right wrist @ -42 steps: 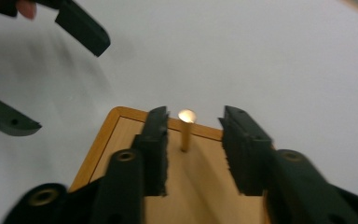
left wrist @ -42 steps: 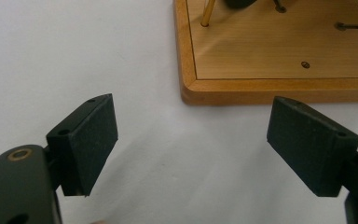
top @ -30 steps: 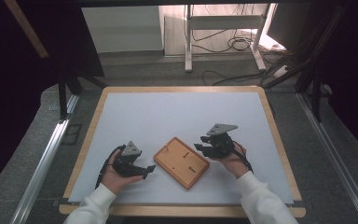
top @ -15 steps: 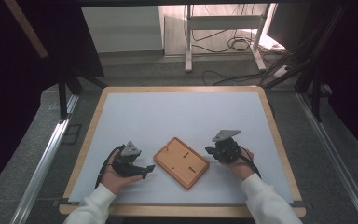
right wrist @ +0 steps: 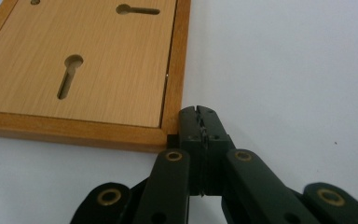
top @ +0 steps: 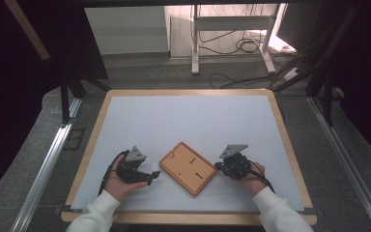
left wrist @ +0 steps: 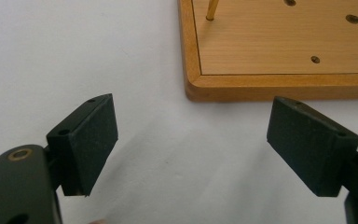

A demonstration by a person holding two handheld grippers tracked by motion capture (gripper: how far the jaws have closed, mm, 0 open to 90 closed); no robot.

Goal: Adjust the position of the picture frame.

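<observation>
A wooden frame (top: 188, 167) lies back side up on the white table surface (top: 188, 125), turned diagonally, with keyhole slots (right wrist: 70, 74) in its back panel. My left gripper (top: 150, 176) rests on the table just left of the frame, open, its pads (left wrist: 86, 140) apart with bare table between them and the frame's corner (left wrist: 196, 88) ahead. My right gripper (top: 218, 166) sits at the frame's right corner, shut with nothing held, its tip (right wrist: 198, 119) touching or almost touching the frame's edge (right wrist: 172, 116).
The table has a wooden rim (top: 290, 145). Beyond it stand a white stand (top: 232, 29) and cables (top: 251, 46) on the floor. Metal rails (top: 43, 169) run along both sides.
My right gripper has moved down and towards the frame's right corner. The left gripper and the frame have stayed put.
</observation>
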